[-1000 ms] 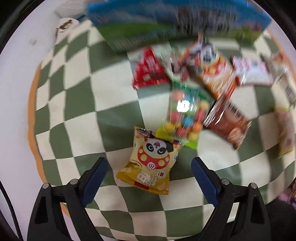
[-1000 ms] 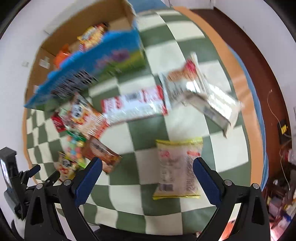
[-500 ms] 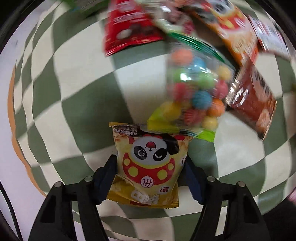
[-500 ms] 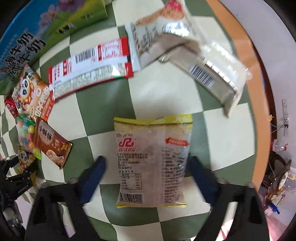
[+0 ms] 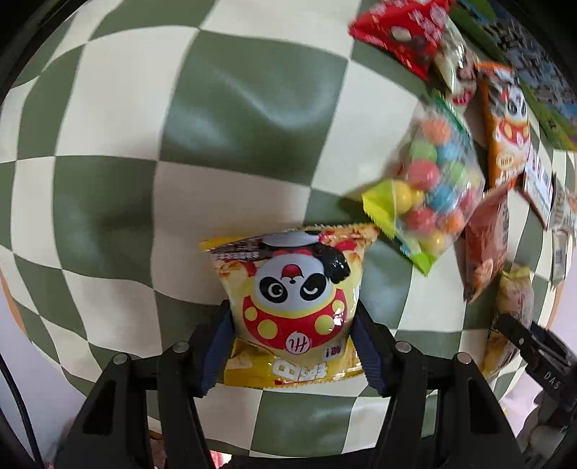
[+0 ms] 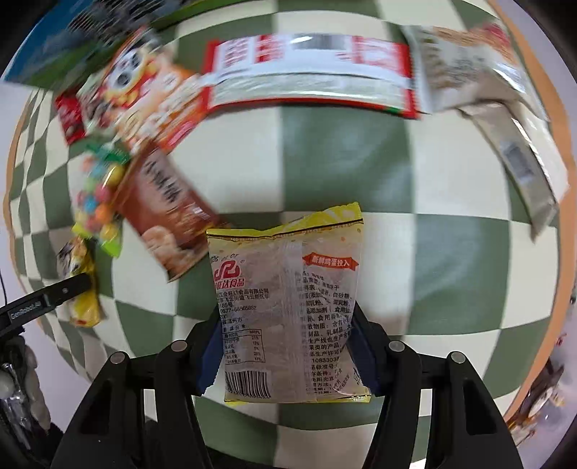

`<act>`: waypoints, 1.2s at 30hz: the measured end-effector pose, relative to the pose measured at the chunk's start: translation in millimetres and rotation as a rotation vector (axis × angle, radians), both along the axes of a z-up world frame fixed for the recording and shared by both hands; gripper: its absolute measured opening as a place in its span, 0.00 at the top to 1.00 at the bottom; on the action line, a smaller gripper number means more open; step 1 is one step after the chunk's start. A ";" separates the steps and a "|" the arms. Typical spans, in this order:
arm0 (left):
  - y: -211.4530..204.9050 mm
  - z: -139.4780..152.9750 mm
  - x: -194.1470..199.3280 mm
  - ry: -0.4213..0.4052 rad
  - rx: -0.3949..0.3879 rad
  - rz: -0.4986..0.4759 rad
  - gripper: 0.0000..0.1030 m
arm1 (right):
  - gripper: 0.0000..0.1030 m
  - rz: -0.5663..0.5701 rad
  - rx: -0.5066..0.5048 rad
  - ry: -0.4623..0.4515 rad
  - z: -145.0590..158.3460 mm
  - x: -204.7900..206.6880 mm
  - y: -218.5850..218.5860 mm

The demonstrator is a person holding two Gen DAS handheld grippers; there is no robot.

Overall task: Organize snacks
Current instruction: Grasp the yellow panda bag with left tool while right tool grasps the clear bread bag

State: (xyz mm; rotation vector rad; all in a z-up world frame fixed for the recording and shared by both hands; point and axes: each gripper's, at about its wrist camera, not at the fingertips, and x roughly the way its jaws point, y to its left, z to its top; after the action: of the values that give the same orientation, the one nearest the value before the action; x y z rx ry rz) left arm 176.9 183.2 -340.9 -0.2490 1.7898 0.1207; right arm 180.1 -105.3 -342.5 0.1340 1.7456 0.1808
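Note:
My left gripper [image 5: 292, 346] is shut on a yellow panda snack bag [image 5: 292, 288], its blue pads pressing both sides, on the green-and-cream checked cloth [image 5: 223, 108]. My right gripper [image 6: 288, 350] is shut on a yellow and clear pastry bag [image 6: 288, 288], label side up. In the right wrist view the panda bag [image 6: 81, 285] and the left gripper's finger [image 6: 54, 292] show at the far left. In the left wrist view the right gripper's finger [image 5: 523, 339] shows at the right edge on the pastry bag [image 5: 512, 299].
A bag of coloured candy balls [image 5: 432, 180], a brown snack bag [image 6: 166, 209], an orange panda bag [image 5: 505, 126], a red bag [image 5: 404, 32], a long red-and-white pack [image 6: 310, 72] and pale packs [image 6: 487, 79] lie beyond. A blue-green box [image 6: 54, 47] stands at the back.
Both grippers have moved down onto their bags and closed on them: the left on the panda bag, the right on the pastry bag. Both were open a second ago.

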 end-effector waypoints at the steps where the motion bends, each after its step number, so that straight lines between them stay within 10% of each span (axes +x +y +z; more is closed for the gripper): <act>1: -1.6 -3.8 -2.7 0.000 -0.001 -0.005 0.38 | 0.35 0.003 0.012 0.013 -1.6 0.5 2.1; 36: -41.8 27.0 -50.2 -0.048 0.028 -0.064 0.51 | 0.41 0.040 0.024 0.002 -15.5 -44.6 -6.8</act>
State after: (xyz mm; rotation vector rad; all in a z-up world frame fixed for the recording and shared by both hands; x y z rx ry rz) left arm 126.8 141.4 -313.9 -0.1726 1.7453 0.0935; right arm 135.5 -112.2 -358.0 0.1167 1.7494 0.2303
